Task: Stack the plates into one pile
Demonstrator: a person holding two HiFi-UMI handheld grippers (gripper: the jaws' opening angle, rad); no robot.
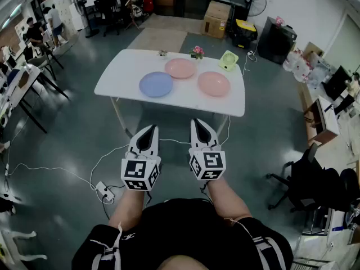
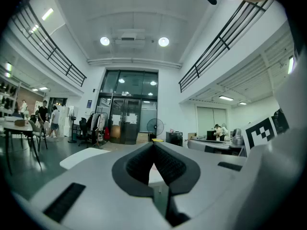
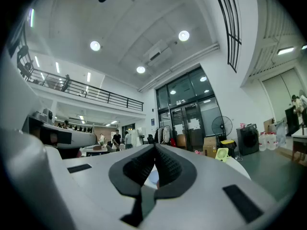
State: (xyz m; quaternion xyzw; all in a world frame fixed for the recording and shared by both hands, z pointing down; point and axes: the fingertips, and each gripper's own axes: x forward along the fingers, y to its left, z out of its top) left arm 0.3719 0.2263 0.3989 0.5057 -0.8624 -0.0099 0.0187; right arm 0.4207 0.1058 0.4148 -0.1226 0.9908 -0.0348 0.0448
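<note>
Showing all three plates (image 1: 180,68) — head view only.

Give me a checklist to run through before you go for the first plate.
1. Plates laid out singly: ok. The blue plate, rear pink plate and right pink plate lie unstacked on the white table.
2. Grippers empty: ok. Nothing sits between the fingers of the left gripper or the right gripper.
3. Fingers open for a grasp: not ok. Both pairs are shut.
4. Plates near enough: not ok. Both grippers are held short of the table's near edge.
5. Floor path: not ok. A cable and a power strip lie on the floor to the left.
</note>
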